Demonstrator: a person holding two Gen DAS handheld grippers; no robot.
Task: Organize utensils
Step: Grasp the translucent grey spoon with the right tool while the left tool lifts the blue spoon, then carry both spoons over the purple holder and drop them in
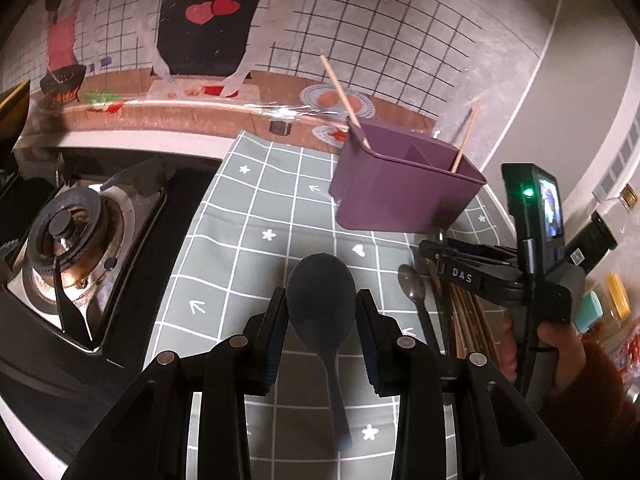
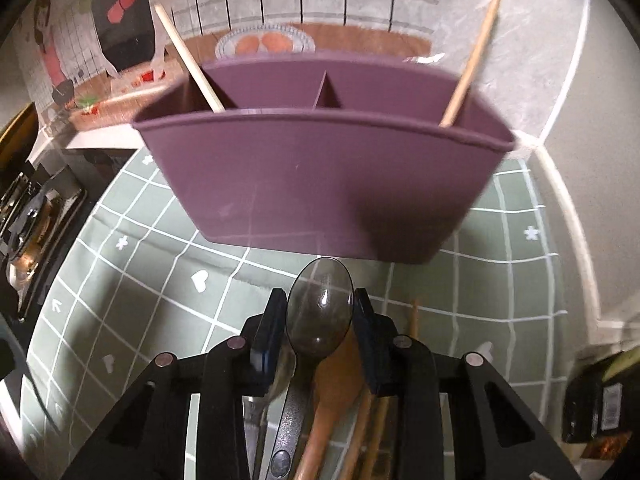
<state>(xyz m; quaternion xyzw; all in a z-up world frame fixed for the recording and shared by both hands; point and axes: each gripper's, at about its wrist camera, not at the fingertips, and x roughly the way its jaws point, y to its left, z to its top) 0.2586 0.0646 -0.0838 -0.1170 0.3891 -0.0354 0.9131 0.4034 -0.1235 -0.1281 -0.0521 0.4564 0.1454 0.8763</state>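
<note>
Step in hand: two spoons are gripped, one in each claw, in front of the purple holder (image 2: 320, 184), and are not yet dropped in.
Left claw (image 1: 321, 312): pinched on the bowl of a dark spoon (image 1: 322, 300).
Right claw (image 2: 320, 312): pinched on the bowl of a clear smoky spoon (image 2: 320, 304).
Long axis: each spoon runs along its claw, bowl toward the holder, handle trailing back.
Holder: set on the checked tabletop (image 1: 248, 216); a chopstick (image 2: 188, 60) leans in the left compartment, another in the right.
Remaining pile: wooden utensils (image 2: 340, 400) are seen below the right claw, short of the holder.
Next move, as judged: each spoon needs lifting above the holder's rim and tipping handle-down.
</note>
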